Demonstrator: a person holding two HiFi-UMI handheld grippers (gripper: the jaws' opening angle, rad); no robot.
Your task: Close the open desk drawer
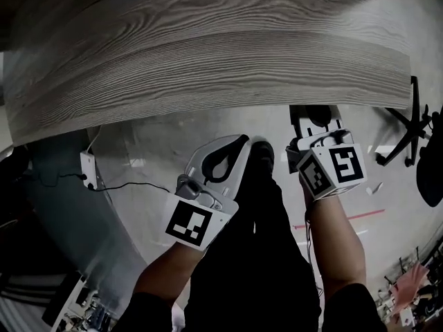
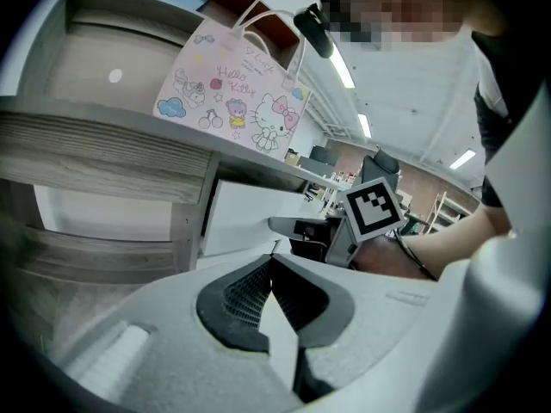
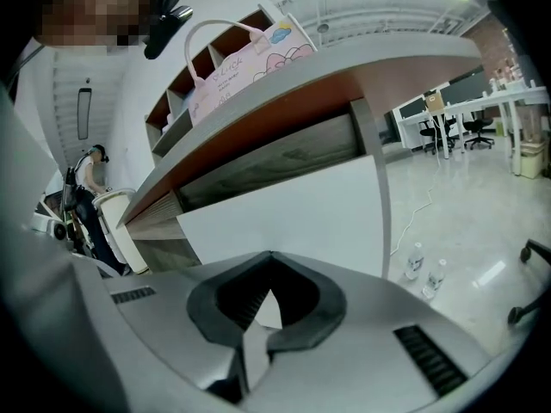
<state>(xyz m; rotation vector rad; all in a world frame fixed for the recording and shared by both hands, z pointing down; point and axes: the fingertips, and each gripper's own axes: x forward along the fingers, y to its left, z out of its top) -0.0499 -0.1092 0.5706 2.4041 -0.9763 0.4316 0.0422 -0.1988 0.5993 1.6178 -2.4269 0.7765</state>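
While left gripper (image 2: pixel 271 258) hangs, fingers (image 2: pixel 231 304) touch

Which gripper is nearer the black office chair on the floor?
Right. In the head view the right gripper hangs just left of the chair. The left gripper is further left, on the far side of the right one.
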